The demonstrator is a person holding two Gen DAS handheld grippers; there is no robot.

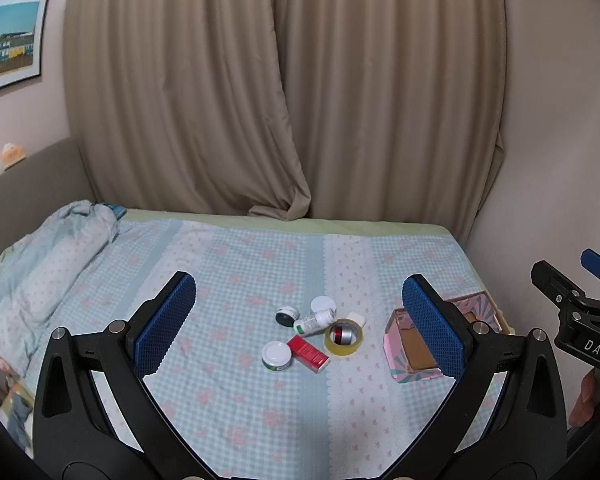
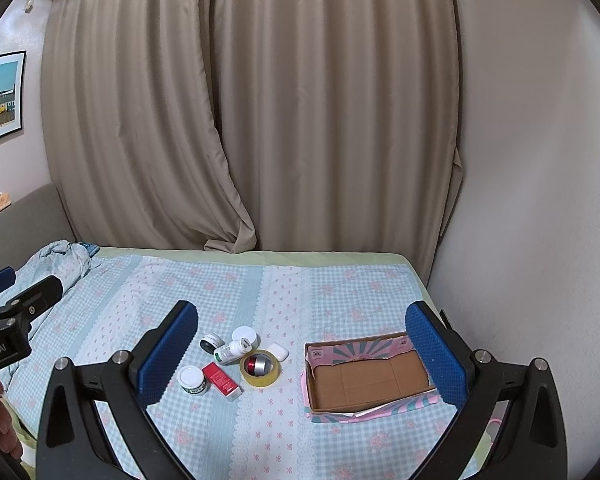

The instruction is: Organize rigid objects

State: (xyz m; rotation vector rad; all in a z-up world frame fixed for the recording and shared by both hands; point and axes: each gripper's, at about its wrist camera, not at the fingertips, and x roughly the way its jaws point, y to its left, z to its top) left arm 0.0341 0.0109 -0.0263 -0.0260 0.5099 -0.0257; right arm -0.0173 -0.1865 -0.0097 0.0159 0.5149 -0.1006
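Observation:
A cluster of small objects lies on the bed: a yellow tape roll [image 1: 343,337] [image 2: 259,367] with a red and silver can inside it, a red box [image 1: 307,353] [image 2: 221,381], a white-lidded jar [image 1: 276,355] [image 2: 192,379], a white pill bottle [image 1: 314,321] [image 2: 232,350] on its side, a dark jar [image 1: 287,315] [image 2: 211,342], a white round lid [image 1: 323,303] [image 2: 244,335] and a white case [image 1: 356,319] [image 2: 278,351]. An open, empty cardboard box [image 1: 414,354] [image 2: 370,378] sits to their right. My left gripper [image 1: 300,328] and right gripper [image 2: 302,356] are both open and empty, above the bed.
The bed [image 1: 240,264] has a blue checked sheet with a bunched quilt [image 1: 40,260] at the left. Curtains [image 1: 284,88] hang behind. A wall [image 2: 540,200] runs close along the bed's right side, next to the cardboard box.

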